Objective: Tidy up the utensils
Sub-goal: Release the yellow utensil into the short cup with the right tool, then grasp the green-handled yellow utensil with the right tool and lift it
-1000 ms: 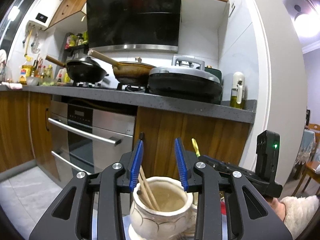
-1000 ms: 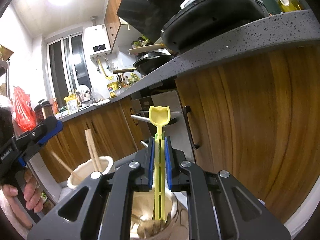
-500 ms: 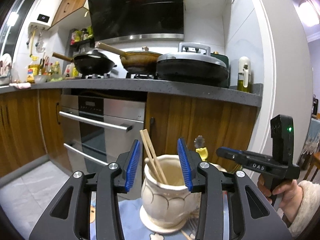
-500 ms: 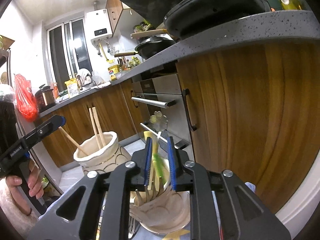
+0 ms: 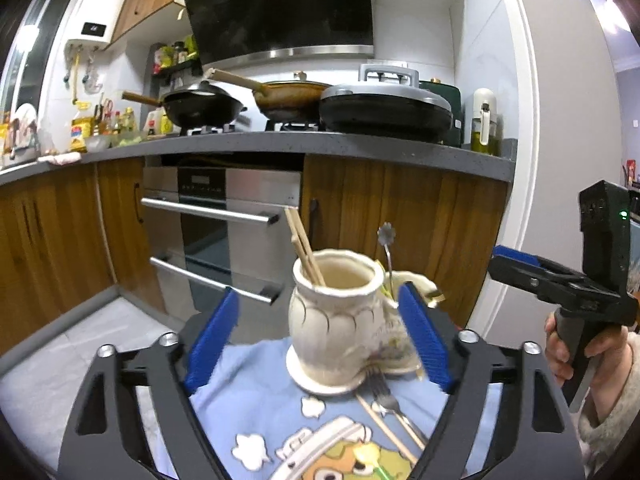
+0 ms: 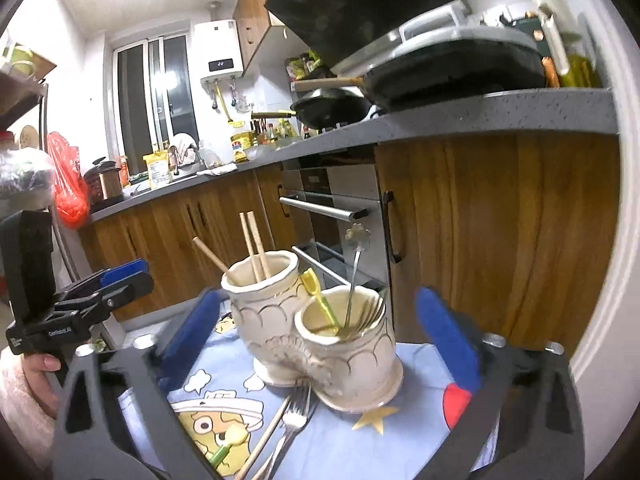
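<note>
A cream ceramic double utensil holder (image 6: 316, 344) stands on a blue cartoon cloth (image 6: 224, 400). Its taller pot (image 5: 336, 320) holds wooden chopsticks (image 6: 254, 246). Its shorter pot (image 6: 348, 356) holds the yellow-green spoon (image 6: 318, 296) and a flower-topped metal spoon (image 6: 356, 268). A fork (image 6: 294, 412) and a chopstick (image 6: 264, 440) lie on the cloth in front; both show in the left wrist view too, fork (image 5: 390, 404). My left gripper (image 5: 320, 340) is open and empty, in front of the holder. My right gripper (image 6: 320, 332) is open and empty, in front of it.
Behind the holder are wooden cabinets (image 5: 400, 216) and a steel oven with bar handles (image 5: 224, 208). The grey counter (image 5: 320, 140) above carries woks and a lidded pan. The small table's cloth ends near the floor (image 5: 60, 352) at left.
My right gripper opened, let the yellow-green spoon go into the shorter pot and drew back. My left gripper opened wider and drew back from the taller pot.
</note>
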Demonstrator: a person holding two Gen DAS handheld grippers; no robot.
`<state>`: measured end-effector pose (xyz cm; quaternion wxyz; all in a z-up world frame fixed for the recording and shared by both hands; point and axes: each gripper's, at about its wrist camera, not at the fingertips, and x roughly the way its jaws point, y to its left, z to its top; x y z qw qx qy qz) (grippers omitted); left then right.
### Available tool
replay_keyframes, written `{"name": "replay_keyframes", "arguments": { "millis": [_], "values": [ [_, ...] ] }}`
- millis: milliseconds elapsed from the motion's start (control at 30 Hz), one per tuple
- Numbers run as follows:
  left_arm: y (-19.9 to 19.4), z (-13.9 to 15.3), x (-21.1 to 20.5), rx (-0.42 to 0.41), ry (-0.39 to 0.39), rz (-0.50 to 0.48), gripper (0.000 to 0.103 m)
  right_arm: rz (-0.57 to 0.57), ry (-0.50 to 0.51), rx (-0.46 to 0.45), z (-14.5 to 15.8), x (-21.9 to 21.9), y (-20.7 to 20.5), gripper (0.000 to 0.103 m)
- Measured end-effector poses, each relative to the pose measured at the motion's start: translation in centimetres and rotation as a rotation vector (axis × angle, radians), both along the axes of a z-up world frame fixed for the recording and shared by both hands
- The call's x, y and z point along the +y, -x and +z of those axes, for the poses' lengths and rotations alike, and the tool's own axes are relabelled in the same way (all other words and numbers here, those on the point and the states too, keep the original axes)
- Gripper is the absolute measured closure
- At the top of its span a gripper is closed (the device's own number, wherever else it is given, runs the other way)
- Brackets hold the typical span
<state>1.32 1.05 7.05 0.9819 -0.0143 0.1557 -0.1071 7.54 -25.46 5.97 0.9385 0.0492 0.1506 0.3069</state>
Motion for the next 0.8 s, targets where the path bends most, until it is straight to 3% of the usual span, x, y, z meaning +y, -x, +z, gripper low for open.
{"name": "replay_keyframes", "arguments": {
  "millis": [67,167,500,633,800],
  "values": [
    [0.6,-0.5,-0.1,0.019,-0.002,0.007,0.011,-0.015,0.032,0.010,-0.5,0.0,0.9,0.005],
    [1.6,-1.8,-0.4,0.072,-0.003,0.011,0.009,-0.026,0.065,0.036,-1.4,-0.1,1.9,0.005],
    [3.0,-6.4,-2.1,0.215,-0.063,0.044,0.008,-0.054,0.201,0.151,-5.2,-0.1,3.5,0.005],
    [2.9,-7.9,-2.1,0.288,-0.038,0.045,0.008,-0.050,0.244,0.217,-6.6,0.9,3.5,0.005],
    [2.9,-8.4,-1.5,0.314,-0.043,0.065,0.008,-0.033,0.289,0.245,-7.8,2.0,3.6,0.005]
  ]
}}
